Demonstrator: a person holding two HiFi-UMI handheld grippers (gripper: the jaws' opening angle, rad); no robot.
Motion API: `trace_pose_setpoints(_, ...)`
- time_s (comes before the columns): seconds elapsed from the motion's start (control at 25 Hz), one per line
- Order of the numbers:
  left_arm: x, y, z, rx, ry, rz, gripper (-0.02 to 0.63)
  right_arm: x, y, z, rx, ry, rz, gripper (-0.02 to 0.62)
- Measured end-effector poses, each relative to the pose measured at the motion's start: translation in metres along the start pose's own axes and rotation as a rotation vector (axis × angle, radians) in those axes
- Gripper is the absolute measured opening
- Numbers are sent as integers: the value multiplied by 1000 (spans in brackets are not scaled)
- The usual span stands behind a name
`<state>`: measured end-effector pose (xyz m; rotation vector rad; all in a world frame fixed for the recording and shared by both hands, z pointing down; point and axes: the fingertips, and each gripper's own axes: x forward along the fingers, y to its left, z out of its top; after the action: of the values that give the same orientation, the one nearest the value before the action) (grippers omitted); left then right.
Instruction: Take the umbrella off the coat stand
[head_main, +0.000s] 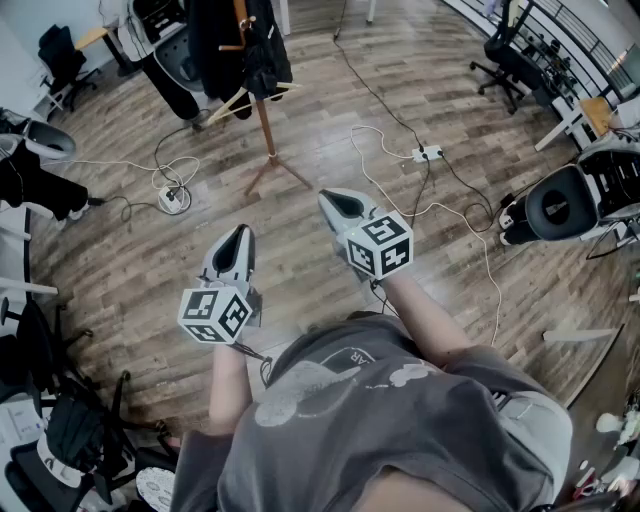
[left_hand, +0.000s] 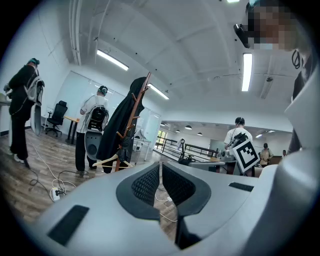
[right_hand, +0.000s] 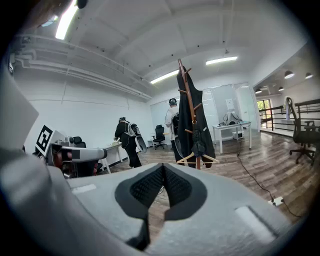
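Note:
The wooden coat stand (head_main: 266, 125) rises at the top of the head view, hung with dark coats and an empty wooden hanger (head_main: 238, 100). A small folded dark umbrella (right_hand: 198, 142) hangs from a peg at mid-height; it also shows as a dark bundle (head_main: 266, 70) from above and beside the pole (left_hand: 125, 144) in the left gripper view. My left gripper (head_main: 240, 234) and right gripper (head_main: 338, 200) are held side by side over the floor, well short of the stand. Both point toward it, jaws shut and empty (left_hand: 160, 169) (right_hand: 163, 169).
White and black cables trail across the wood floor around a power strip (head_main: 428, 153) and a round socket reel (head_main: 174, 198). Office chairs (head_main: 508, 58) stand at the right, with a large round device (head_main: 556, 205) nearer. People (left_hand: 93, 125) stand by desks behind the stand.

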<state>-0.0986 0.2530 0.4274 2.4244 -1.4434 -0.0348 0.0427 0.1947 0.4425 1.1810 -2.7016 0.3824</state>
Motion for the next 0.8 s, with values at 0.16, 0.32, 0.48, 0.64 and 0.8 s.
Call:
trace_pose_setpoints(0.16,-4,4,-1,-16,3,2,21,4,5,-1,-1,5,4,-2)
trace_pose_setpoints(0.32,-12,9,-2,-12,2,2,21,7,13,-2,-4,2,-1,-2)
trace_pose_setpoints(0.48,-20,14,-6,0,16,5,21,6,22,-3,-10,-2,-9,-3)
trace_pose_setpoints(0.64,-26,14,-11,-13,27,-12,21,2,27,-11,-6,16,-27,-2)
trace_pose_setpoints(0.8,-27,16,-18,-24,40,-22,21,-3,28,-19,21,23,-23,-2)
